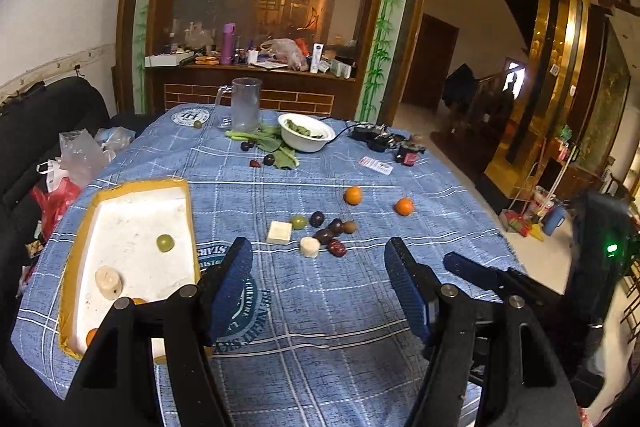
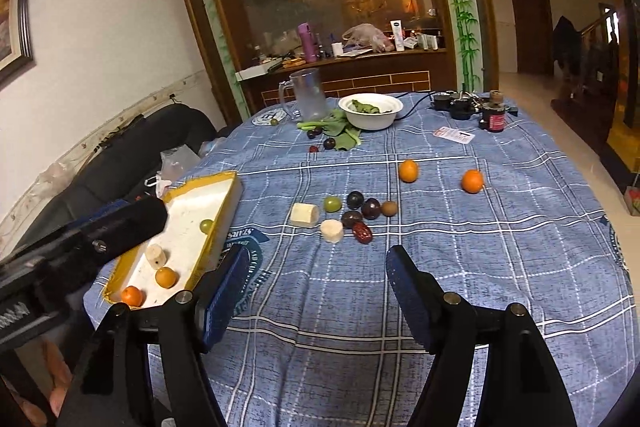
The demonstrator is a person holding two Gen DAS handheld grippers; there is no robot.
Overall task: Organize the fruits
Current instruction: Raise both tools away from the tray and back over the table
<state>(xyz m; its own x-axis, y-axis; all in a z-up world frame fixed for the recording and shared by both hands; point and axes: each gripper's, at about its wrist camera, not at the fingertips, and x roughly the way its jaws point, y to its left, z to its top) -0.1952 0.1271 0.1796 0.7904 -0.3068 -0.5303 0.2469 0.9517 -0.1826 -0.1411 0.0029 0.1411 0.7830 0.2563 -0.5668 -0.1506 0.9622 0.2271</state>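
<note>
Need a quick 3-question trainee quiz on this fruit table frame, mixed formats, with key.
1. True or false: the white foam tray with yellow taped rim holds two small oranges.
2. Which lies nearer the red date: A) the cut white cylinder piece, B) the white ceramic bowl of greens?
3. Fill in: both the left tool and right tool are ____, holding nothing.

Key: 1 true; 2 A; 3 open.

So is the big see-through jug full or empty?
Empty, it looks like. The clear jug stands upright on the blue tablecloth, and you can see through its cloudy sides with no drink line showing.
</note>
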